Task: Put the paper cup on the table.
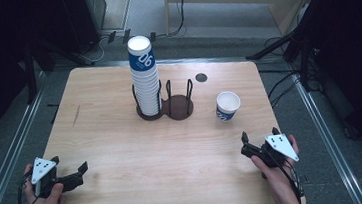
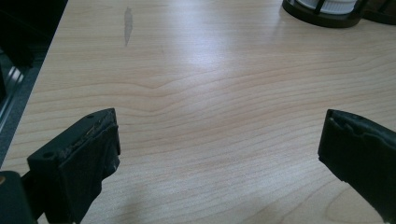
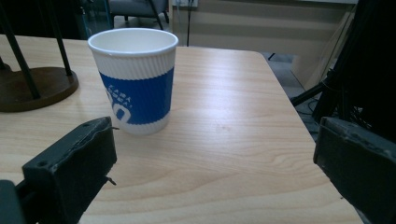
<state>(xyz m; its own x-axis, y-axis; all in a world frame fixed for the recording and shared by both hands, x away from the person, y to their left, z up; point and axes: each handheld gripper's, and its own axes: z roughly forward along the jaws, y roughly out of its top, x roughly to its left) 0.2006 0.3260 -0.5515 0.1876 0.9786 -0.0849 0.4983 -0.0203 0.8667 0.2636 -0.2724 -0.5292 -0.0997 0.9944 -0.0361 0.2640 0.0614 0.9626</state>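
Cups come first in the high view: a tall stack of ribbed paper cups stands in one ring of a dark wire cup holder at the upper centre, probably so it cannot fall. The single cup stands upright right of centre, near the right gripper at the lower right. The left gripper waits at the lower left.

In the left gripper view, its jaws stand wide over the smooth pale wooden table, holding nothing.

In the right gripper view, the jaws are also wide and empty (they seem ready for a grasp), and the white and blue cup is at the upper left.
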